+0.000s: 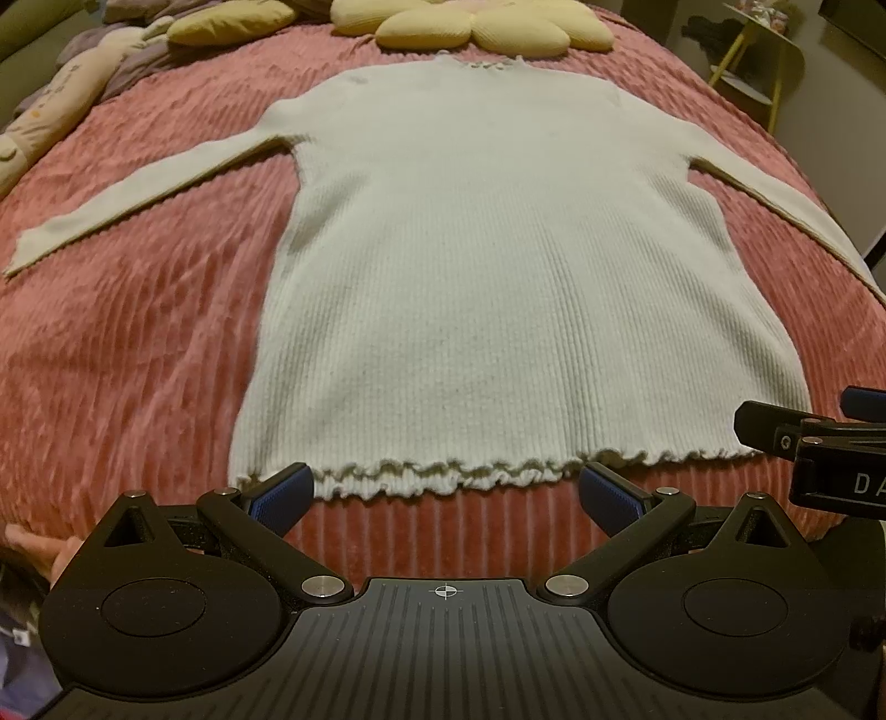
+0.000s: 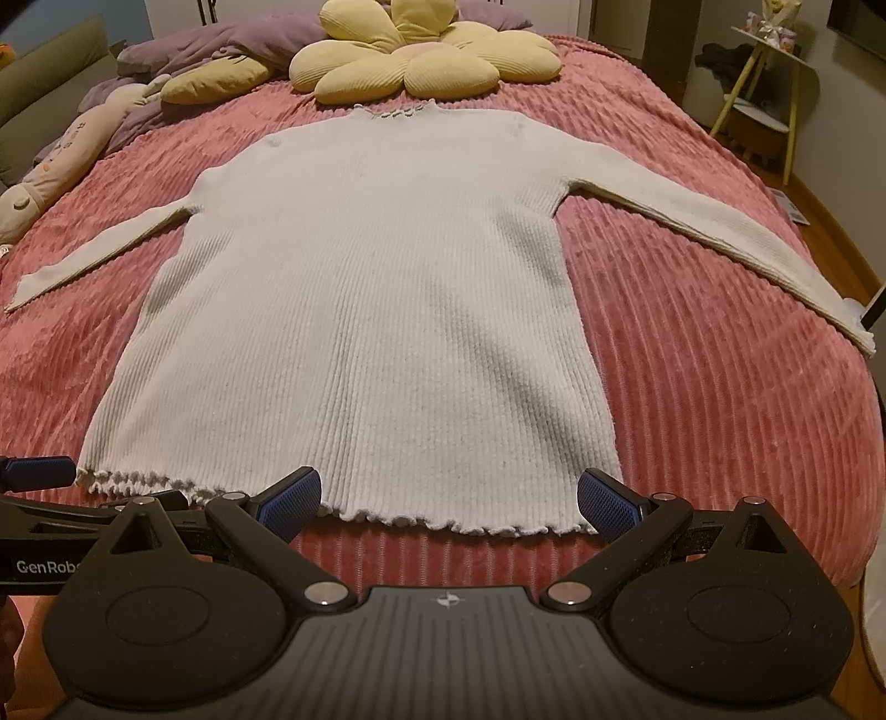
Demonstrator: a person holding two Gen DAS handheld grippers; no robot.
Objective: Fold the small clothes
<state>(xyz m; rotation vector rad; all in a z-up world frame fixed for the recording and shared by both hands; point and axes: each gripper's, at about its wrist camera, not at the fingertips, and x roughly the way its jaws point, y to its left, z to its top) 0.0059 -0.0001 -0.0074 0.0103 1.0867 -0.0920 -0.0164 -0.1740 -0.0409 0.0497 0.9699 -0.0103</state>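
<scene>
A white ribbed long-sleeve sweater (image 1: 498, 266) lies flat on a pink bedspread (image 1: 127, 354), sleeves spread out to both sides, collar at the far end and frilled hem nearest me. It also shows in the right wrist view (image 2: 376, 310). My left gripper (image 1: 446, 495) is open and empty, just short of the left half of the hem. My right gripper (image 2: 448, 501) is open and empty, just short of the right half of the hem. Each gripper shows at the edge of the other's view.
A yellow flower-shaped cushion (image 2: 421, 61) lies beyond the collar. A plush toy (image 2: 61, 160) and a purple blanket (image 2: 221, 44) lie at the far left. A small side table (image 2: 769, 105) stands off the bed at the far right. The bed's near edge is right below the hem.
</scene>
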